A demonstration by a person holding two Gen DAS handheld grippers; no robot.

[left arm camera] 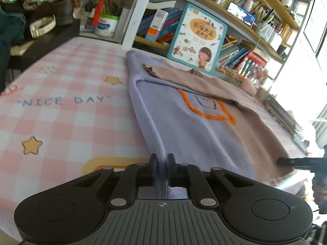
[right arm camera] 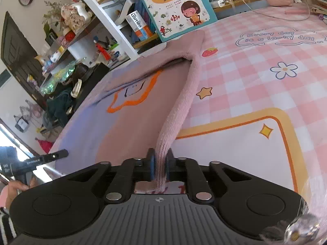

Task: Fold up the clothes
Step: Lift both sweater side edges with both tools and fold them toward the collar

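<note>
We have the pink-and-white checked cloth covering the table point(left arm camera: 61, 85) beneath everything, its flat printed surface giving the garment room to spread. On it lies the soft knitted sweater, lilac on one half and dusty pink on the other, with an orange outline stitched on its front point(left arm camera: 184, 130); one pink sleeve is folded across the chest. Our left gripper point(left arm camera: 162, 169) is clamped on the lilac edge, and our right gripper point(right arm camera: 160, 168) pinches the ribbed pink edge, likely to lift both together.
</note>
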